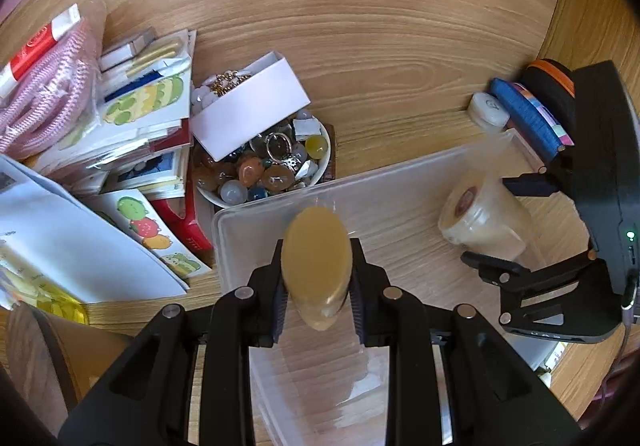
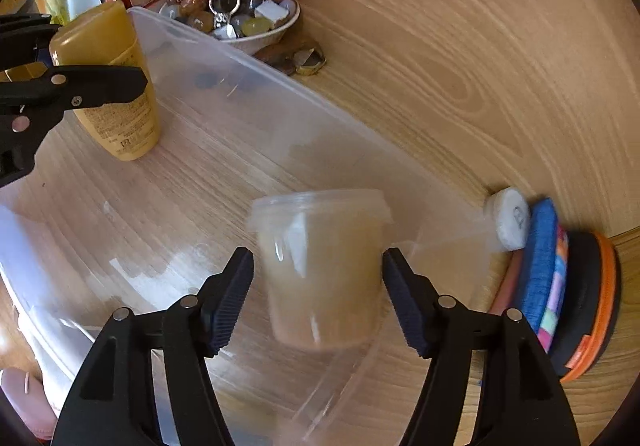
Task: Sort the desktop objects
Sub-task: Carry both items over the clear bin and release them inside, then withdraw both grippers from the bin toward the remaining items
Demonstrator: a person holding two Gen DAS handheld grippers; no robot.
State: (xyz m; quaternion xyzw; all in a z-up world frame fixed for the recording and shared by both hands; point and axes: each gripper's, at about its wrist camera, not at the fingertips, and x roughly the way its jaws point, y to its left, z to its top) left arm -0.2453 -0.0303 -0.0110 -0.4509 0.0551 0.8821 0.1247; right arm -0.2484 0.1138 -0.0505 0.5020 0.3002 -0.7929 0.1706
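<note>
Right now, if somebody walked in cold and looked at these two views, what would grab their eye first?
Probably the yellow bottle clamped in the left gripper, standing inside the clear plastic bin. Next, the lidded clear tub at the bin's other end, between the right gripper's open jaws with gaps on both sides. Behind the bin, a white bowl of polished stones adds colour.

Left gripper (image 1: 317, 288) clamped on a yellow bottle (image 1: 316, 246), pads pressing both sides, bottle upright over the clear plastic bin (image 1: 256, 214). Inside the bin on the right: a translucent lidded tub (image 1: 480, 222), with the right gripper (image 1: 504, 224) around it, pads not pressing. Beyond the bin's far wall, a white bowl of polished stones (image 1: 264, 174) with a white box (image 1: 248, 106) resting on it. Sticker sheets and papers (image 1: 136, 118) piled left on the wooden desk (image 1: 360, 26).
</note>
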